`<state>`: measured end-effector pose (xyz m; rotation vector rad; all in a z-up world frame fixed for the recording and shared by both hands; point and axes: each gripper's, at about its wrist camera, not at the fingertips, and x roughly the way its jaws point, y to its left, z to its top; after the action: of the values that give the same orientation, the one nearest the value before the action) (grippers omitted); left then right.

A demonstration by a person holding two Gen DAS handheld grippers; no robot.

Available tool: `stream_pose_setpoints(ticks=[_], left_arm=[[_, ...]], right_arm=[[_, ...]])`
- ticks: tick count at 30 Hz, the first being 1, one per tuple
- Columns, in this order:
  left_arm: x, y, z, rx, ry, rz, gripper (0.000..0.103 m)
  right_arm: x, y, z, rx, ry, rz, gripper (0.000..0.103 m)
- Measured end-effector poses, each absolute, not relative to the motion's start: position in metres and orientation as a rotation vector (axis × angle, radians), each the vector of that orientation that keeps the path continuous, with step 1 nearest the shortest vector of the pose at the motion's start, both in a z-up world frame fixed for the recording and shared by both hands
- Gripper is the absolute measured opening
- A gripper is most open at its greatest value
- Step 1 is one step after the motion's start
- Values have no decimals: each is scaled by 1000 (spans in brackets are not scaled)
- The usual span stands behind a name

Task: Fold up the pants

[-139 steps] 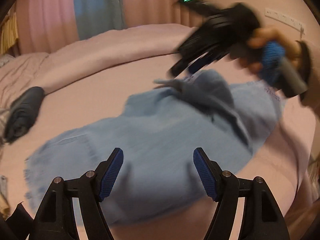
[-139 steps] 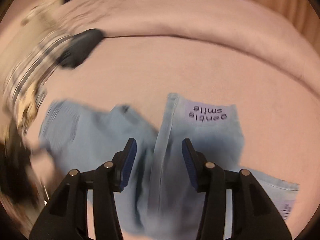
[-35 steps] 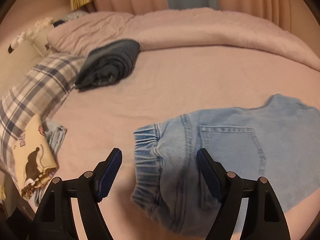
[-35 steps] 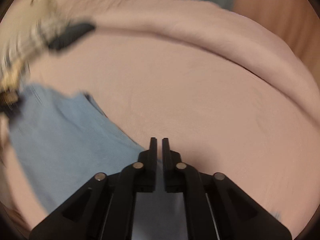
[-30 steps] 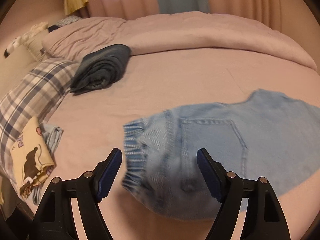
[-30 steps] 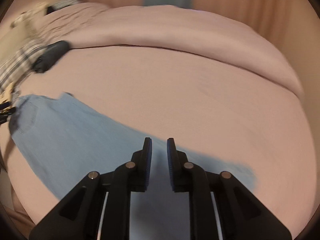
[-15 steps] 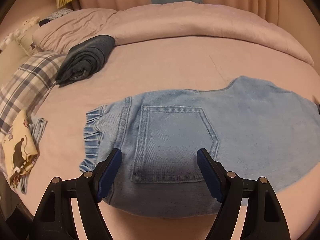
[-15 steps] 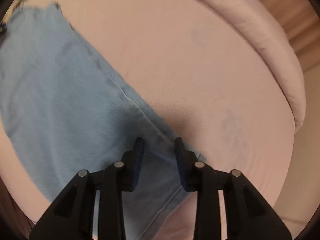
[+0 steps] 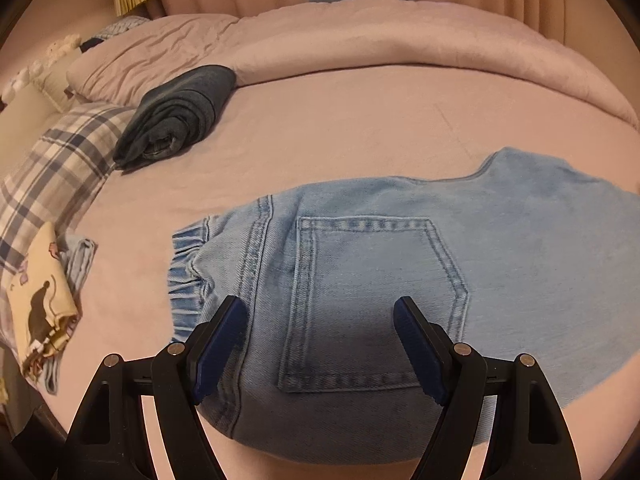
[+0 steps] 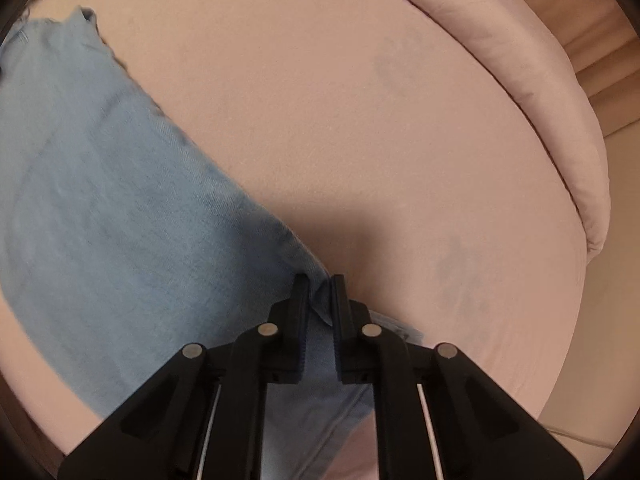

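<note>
My left gripper [image 9: 320, 334] hangs wide open over the seat of the pants [image 9: 400, 264], nothing between the jaws, pads clear of the cloth. Back pocket [image 9: 376, 304] sits right ahead of the fingers, gathered elastic waistband [image 9: 188, 276] just off the left finger. Pants lie flat on the bed [image 9: 340, 128], folded leg on leg as far as I can judge, legs running off to the right of this claw

My right gripper [image 10: 320, 308] is closing on a pinch of the leg edge near the hem, denim bunched between the jaws, pads look to be on it. Rest of the leg stretches away up-left of this claw, bare sheet to its right

To do it well I'd say: get both layers in the right pinch before lifting, drop the left onto the waistband, carry hem over to waist evenly

Light blue denim, soft, washed, stitched seams, limp. Sheet pink, smooth. Far left of the left claw: plaid pillow [image 9: 52, 176], dark rolled garment [image 9: 176, 112]
</note>
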<state>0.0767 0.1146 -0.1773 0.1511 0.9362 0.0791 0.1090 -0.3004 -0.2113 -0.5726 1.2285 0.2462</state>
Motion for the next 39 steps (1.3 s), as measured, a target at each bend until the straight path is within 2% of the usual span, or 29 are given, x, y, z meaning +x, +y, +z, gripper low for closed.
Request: stream_pose_setpoints(ticks=[2, 6, 9, 10, 13, 16, 21, 24, 26, 27, 28, 30, 32, 36, 37, 39], left_arm=[[69, 123, -169, 140, 908, 80, 79], [55, 151, -176, 95, 921, 109, 79], [43, 186, -194, 24, 968, 148, 83], [38, 199, -193, -48, 972, 143, 83], [9, 227, -169, -204, 869, 124, 83], [-13, 250, -161, -326, 818, 130, 83], [-6, 263, -183, -615, 839, 9, 81], [15, 260, -190, -696, 847, -31, 64], [33, 257, -192, -677, 859, 13, 28], [39, 257, -192, -683, 862, 15, 27], [40, 259, -191, -686, 847, 12, 13], [40, 260, -180, -660, 793, 20, 13], [33, 266, -175, -654, 737, 31, 11], [38, 281, -205, -578, 878, 150, 10], [37, 284, -209, -569, 899, 165, 10], [25, 296, -200, -570, 859, 190, 10]], right_arm=[[106, -304, -199, -523, 1202, 218, 18], [56, -309, -179, -414, 1145, 222, 30], [11, -318, -225, -466, 1248, 170, 28], [4, -325, -222, -417, 1189, 166, 29], [-7, -341, -208, -240, 1217, 72, 30], [-23, -309, -182, -230, 1107, 136, 32], [-35, -218, -161, -205, 972, 354, 31], [-29, -161, -165, -180, 953, 481, 32], [-15, -132, -168, -179, 941, 530, 32], [-3, -123, -170, -179, 946, 554, 31], [4, -108, -174, -184, 947, 570, 31], [15, -82, -180, -190, 960, 594, 31], [14, -101, -185, -180, 976, 603, 31], [24, -86, -224, -232, 1150, 621, 33], [23, -83, -225, -252, 1124, 630, 33], [27, -80, -215, -266, 1150, 664, 36]])
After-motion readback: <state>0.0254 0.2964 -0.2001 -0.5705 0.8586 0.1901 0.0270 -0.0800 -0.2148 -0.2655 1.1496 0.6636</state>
